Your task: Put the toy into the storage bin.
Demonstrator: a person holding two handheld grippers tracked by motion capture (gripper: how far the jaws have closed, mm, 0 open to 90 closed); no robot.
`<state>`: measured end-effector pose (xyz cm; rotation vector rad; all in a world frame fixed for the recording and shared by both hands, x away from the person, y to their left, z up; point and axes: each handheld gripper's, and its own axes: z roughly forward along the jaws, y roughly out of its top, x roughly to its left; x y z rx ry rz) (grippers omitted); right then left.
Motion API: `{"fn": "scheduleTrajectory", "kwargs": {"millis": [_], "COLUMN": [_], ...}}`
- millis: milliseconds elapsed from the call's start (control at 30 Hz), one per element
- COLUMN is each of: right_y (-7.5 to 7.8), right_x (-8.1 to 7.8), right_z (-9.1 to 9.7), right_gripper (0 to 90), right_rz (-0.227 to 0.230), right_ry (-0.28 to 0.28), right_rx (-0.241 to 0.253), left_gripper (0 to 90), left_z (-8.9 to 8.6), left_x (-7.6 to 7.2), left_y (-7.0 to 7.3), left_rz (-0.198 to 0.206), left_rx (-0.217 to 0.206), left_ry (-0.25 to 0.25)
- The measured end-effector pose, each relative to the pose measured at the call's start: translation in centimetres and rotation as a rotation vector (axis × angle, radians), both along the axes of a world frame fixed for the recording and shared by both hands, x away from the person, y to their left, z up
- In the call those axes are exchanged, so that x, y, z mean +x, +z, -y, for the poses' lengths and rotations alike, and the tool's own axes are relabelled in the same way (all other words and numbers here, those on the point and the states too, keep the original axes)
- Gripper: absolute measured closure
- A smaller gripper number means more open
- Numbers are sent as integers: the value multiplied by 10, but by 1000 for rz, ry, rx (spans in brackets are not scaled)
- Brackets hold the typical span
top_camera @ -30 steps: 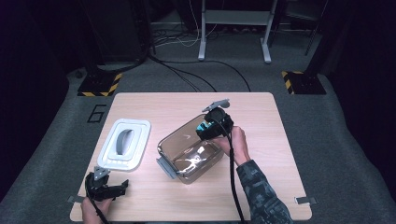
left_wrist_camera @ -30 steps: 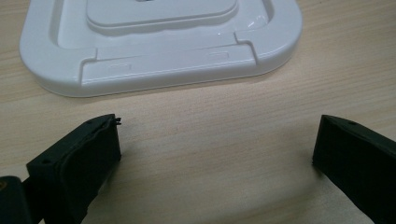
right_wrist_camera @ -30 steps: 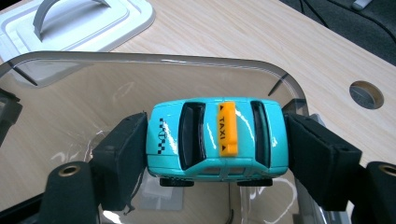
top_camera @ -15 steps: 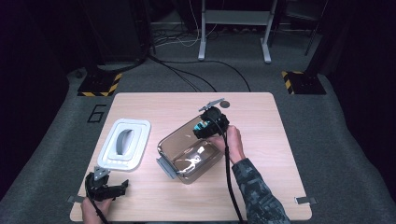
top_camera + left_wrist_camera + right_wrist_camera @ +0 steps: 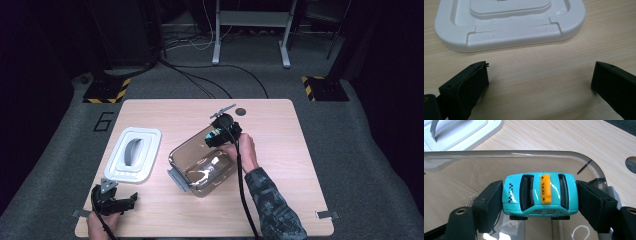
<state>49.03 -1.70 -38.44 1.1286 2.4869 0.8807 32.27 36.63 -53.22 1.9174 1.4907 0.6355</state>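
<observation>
The right tool (image 5: pixel 539 205) grips a teal toy taxi (image 5: pixel 539 193) at mid-frame, over the clear container (image 5: pixel 201 162); releasing it inside looks left. The left tool (image 5: pixel 539 82) is open, idle below the white lid (image 5: pixel 509 22).

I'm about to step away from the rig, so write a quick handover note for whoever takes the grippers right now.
Right gripper: shut on the teal toy taxi, held over the open clear container.
Left gripper: open, holding nothing, low over the table just short of the white lid.
Lid is off, lying flat left of the container.
Done: taxi picked up and brought above the container.
Left, probably: release the taxi inside, then fit the lid.
</observation>
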Motion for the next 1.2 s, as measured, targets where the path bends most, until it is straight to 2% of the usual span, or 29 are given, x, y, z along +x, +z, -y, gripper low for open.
{"fn": "scheduleTrajectory", "kwargs": {"millis": [1200], "right_y": [-12], "right_x": [16], "right_z": [-17], "right_gripper": [239], "right_rz": [-106], "right_ry": [-16], "right_rx": [-78], "left_gripper": [7], "left_z": [0], "left_x": [0], "left_y": [0], "left_rz": [0], "left_rx": [0], "left_ry": [0]}}
